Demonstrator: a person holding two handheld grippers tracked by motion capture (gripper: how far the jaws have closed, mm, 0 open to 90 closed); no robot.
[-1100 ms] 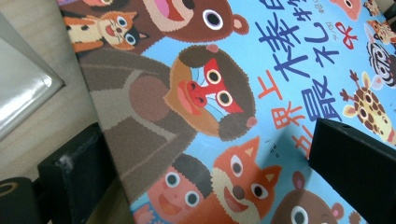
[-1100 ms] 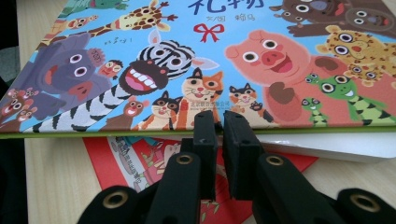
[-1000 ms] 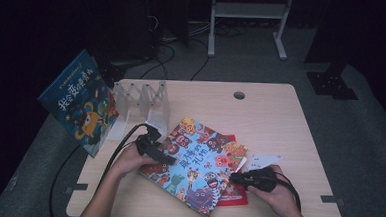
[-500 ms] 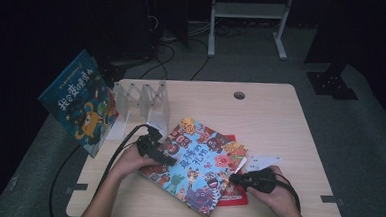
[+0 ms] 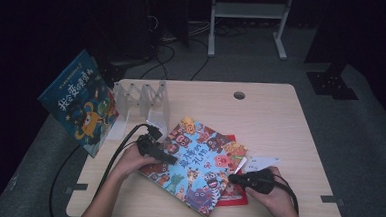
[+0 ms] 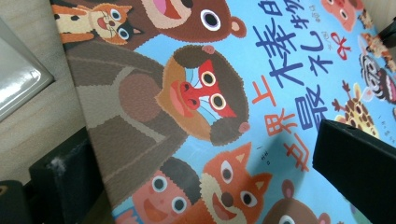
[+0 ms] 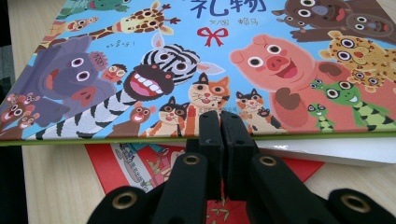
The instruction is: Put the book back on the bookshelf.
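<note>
A picture book with cartoon animals on a blue cover [image 5: 200, 164] lies slanted on the table [image 5: 280, 128], on top of a red book [image 5: 234, 195]. My left gripper [image 5: 171, 157] is at the book's left edge and is open: one finger [image 6: 65, 177] sits beside the edge and the other rests over the cover [image 6: 187, 93]. My right gripper [image 5: 231, 179] lies over the red book [image 7: 140, 163] with its tips [image 7: 219, 122] against the animal book's near edge [image 7: 140, 93]. Its jaws have just been closing and stand shut with nothing between them.
A blue picture book [image 5: 78, 102] leans off the table's left side, next to a clear plastic rack [image 5: 141, 98]. A white card [image 5: 260, 163] lies right of the books. A cable hole [image 5: 239, 95] is at the back. Cables trail from both grippers.
</note>
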